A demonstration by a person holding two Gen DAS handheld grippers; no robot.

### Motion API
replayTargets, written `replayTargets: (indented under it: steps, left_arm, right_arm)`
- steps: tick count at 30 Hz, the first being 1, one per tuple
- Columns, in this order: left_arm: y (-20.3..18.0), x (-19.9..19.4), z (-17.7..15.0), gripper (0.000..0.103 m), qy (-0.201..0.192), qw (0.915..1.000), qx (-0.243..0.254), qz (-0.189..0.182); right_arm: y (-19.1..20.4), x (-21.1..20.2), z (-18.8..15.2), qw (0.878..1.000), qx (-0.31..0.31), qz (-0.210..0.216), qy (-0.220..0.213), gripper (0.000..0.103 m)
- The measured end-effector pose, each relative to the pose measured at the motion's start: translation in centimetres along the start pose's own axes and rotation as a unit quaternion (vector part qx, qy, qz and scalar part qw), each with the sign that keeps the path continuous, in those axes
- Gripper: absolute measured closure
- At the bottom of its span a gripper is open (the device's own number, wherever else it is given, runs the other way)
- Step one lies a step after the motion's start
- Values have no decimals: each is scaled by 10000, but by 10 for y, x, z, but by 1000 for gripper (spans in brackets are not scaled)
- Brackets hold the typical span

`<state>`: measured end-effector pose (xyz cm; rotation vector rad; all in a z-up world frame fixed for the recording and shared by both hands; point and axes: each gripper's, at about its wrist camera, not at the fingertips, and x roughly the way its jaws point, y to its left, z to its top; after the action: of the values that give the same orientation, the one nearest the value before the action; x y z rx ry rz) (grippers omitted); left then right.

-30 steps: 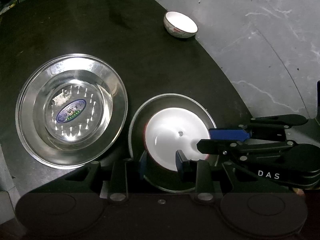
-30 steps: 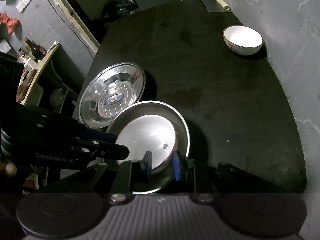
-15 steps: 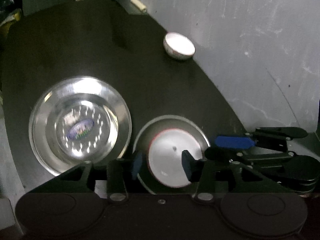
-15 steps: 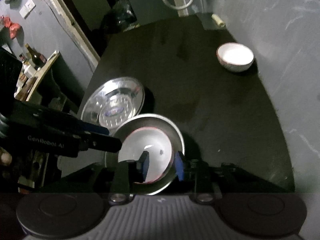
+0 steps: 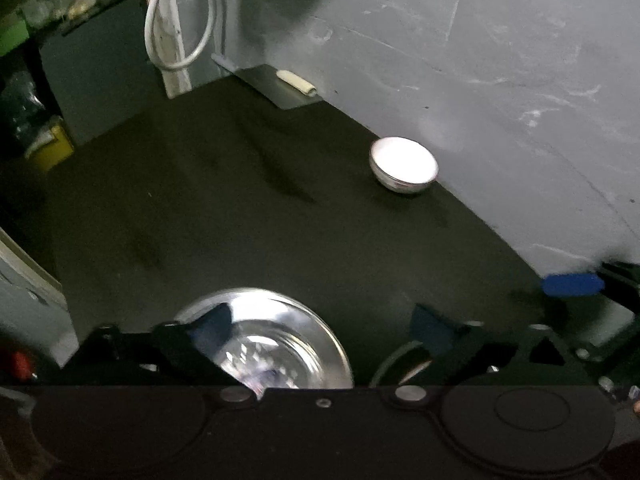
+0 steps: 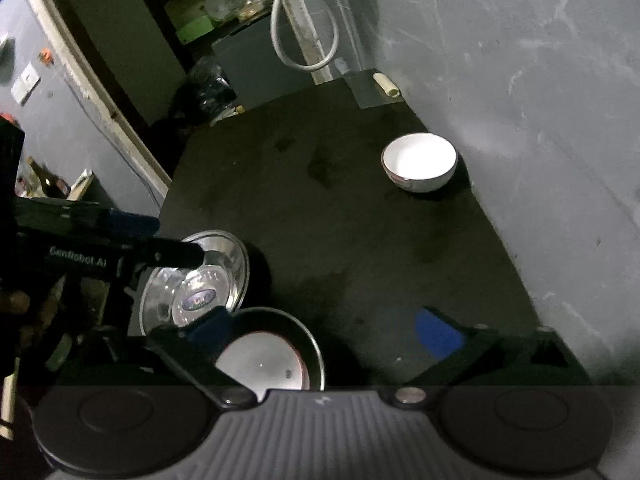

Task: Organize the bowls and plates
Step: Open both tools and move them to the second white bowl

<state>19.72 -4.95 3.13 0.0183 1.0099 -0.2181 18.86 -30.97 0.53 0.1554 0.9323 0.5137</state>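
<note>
Right wrist view is showing you a white bowl (image 6: 262, 364) sitting inside a steel plate (image 6: 314, 346) at the desk's (image 6: 360, 240) near edge, a second steel plate (image 6: 200, 284) touching its far left. Another white bowl (image 6: 419, 162) is standing well apart by the wall (image 6: 520, 80). Your right gripper (image 6: 326, 330) and left gripper (image 5: 320, 326) are both holding jaws spread wide, gripping nothing.

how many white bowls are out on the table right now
2. One white bowl stands alone at the far side by the wall; the other white bowl sits inside the near steel plate. None seem hidden.
</note>
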Motion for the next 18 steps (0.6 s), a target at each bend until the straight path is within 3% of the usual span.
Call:
replayTargets:
  steps: [5,11,18]
  left_arm:
    - [0,15,15,1,-94,9998,157,-34]
    - [-9,47,40,1,-71,9987,494,39]
    - [-29,87,90,1,-201,9928,1146,279]
  right_arm:
    - [-16,16,-6,9980,590,242,6,0]
    - [-28,36,-5,9921,987,-535,-559,0]
    - [-44,64,15,9703,1757,-1082,-1263,0]
